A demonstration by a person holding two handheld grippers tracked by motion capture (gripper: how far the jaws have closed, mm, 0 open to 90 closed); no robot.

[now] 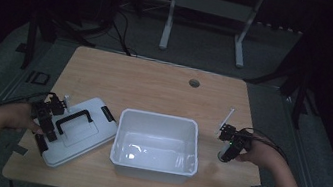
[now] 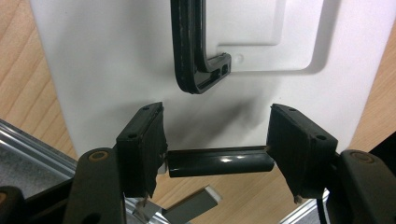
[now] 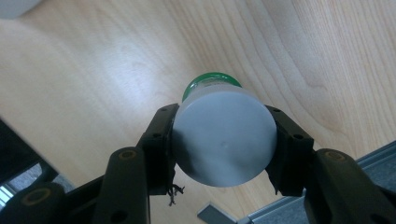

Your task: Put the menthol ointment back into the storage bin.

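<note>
Your right tongs (image 3: 223, 140) pinch a small bottle (image 3: 223, 140) with a grey cap, just above the tabletop (image 1: 165, 91) beside the white bin (image 1: 156, 145). Your left tongs (image 2: 217, 140) grip a black latch (image 2: 219, 162) on the white lid (image 2: 116, 60) lying left of the bin.

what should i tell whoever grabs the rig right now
Left gripper: shut on the lid's black clip; the lid lies flat on the table, left of the white bin.
Right gripper: shut on a white bottle with a green band, held above the table right of the bin.
Done: lid off, bottle grasped.
Left, probably: bottle into the bin, lid back on.
</note>
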